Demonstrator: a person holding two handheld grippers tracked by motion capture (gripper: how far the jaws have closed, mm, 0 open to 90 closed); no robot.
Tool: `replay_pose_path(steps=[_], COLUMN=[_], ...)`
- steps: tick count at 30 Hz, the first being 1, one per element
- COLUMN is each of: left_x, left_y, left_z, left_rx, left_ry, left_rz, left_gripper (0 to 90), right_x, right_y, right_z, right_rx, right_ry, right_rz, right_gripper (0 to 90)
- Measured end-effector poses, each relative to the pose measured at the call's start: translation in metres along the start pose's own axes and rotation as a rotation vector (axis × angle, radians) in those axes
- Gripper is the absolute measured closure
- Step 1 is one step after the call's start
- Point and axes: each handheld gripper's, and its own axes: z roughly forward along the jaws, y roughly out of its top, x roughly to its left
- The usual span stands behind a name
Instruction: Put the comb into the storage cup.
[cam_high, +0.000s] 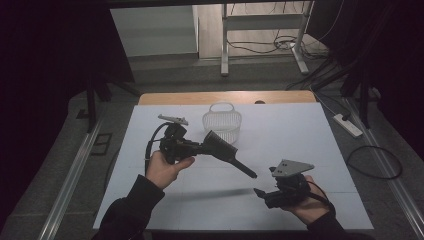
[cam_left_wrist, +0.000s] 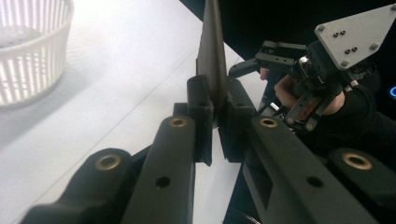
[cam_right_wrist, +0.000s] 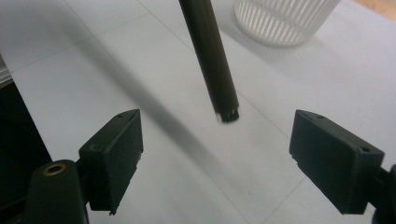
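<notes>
Two grippers: left gripper (cam_high: 199, 146) clamped on the head of a black hairbrush (cam_high: 226, 150), held in the air above the white table (cam_high: 300, 135); right gripper (cam_high: 258, 192) gaping, empty, just short of the handle tip. Brush looks light, rigid, smooth-handled; best pinched mid-handle. White basket (cam_high: 222, 122) sits just behind.

Black hairbrush (cam_high: 227, 151); white slatted basket (cam_high: 222, 121); white table cover (cam_high: 300, 135); black hand-held grippers, grey plates.
</notes>
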Motion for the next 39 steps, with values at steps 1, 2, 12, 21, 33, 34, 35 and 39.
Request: replay_pose_path(steps=[1,2,12,21,33,34,35,39], left_x=[0.0,0.001,0.004,0.007,0.011,0.011,0.013,0.015], left_y=[0.0,0.001,0.008,0.016,0.024,0.024,0.025,0.027], left_z=[0.0,-0.001,-0.008,-0.017,-0.027,-0.027,-0.029,-0.034], left_rx=[0.0,0.002,-0.001,-0.017,-0.038,-0.038,-0.043,-0.056], left_ry=[0.006,0.011,0.05,0.07,0.085,0.085,0.086,0.091], left_rz=[0.003,0.007,0.022,0.027,0.027,0.027,0.024,0.018], left_gripper=[84.0,84.0,84.0,84.0,84.0,84.1,84.0,84.0], right_x=[-0.002,-0.003,-0.014,-0.02,-0.031,-0.031,-0.033,-0.036], right_y=[-0.001,-0.002,-0.01,-0.019,-0.035,-0.035,-0.038,-0.044], right_z=[0.0,0.0,-0.004,-0.007,-0.017,-0.017,-0.019,-0.023], right_rx=[0.008,0.014,0.045,0.07,0.098,0.098,0.104,0.112], right_ry=[0.0,0.0,-0.007,-0.033,-0.09,-0.09,-0.094,-0.105], right_rz=[0.006,0.016,0.081,0.105,0.175,0.175,0.182,0.198], right_gripper=[15.8,15.2,8.1,0.6,0.0,0.0,0.0,0.0])
